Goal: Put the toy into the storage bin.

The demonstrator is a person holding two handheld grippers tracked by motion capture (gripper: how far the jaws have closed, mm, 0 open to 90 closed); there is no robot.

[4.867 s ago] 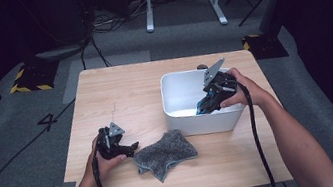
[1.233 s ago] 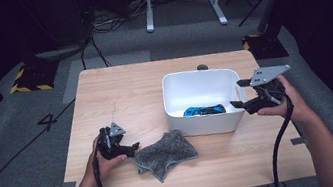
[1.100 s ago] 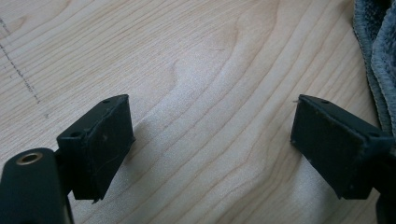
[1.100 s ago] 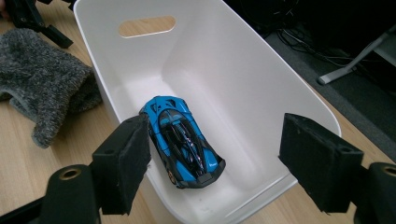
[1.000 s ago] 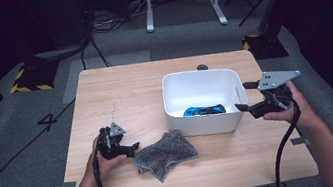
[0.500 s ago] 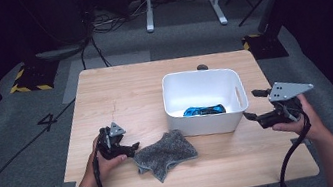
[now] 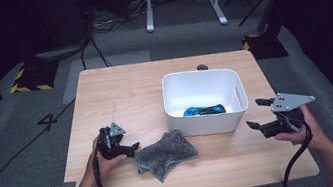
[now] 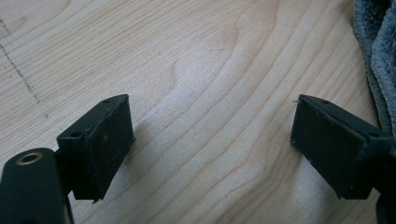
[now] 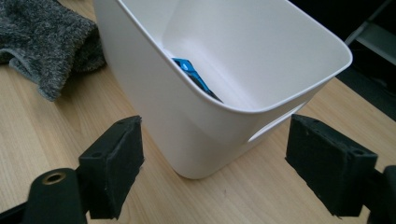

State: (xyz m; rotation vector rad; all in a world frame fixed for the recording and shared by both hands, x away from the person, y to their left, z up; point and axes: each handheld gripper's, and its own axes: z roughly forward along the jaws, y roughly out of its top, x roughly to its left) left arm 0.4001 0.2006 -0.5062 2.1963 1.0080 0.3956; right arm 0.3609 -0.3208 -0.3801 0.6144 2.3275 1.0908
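Note:
A white bin (image 7: 207,120) stands right of the table's middle, and a blue and black object (image 7: 202,111) lies in it. A crumpled grey cloth (image 7: 166,152) lies in front of the bin's left corner. My left gripper (image 7: 131,148) rests on the wood just left of the cloth, open and empty; in the left gripper view (image 8: 210,126) the cloth (image 8: 378,56) edges its right jaw. My right gripper (image 7: 254,113) hovers right of the bin, pointing at it. Its jaws have just been opening and hold nothing; the bin (image 9: 154,93), blue object (image 9: 191,72) and cloth (image 9: 51,42) lie beyond them.
The wooden table (image 7: 128,89) has bare wood along its left and back parts. A small dark thing (image 7: 202,67) sits behind the bin. Around the table the floor is dark, with cables and a white stand (image 7: 182,0) at the back.
My right gripper has drawn away from the bin, moving right and down toward the table's front right. The left gripper, cloth and bin have stayed put.

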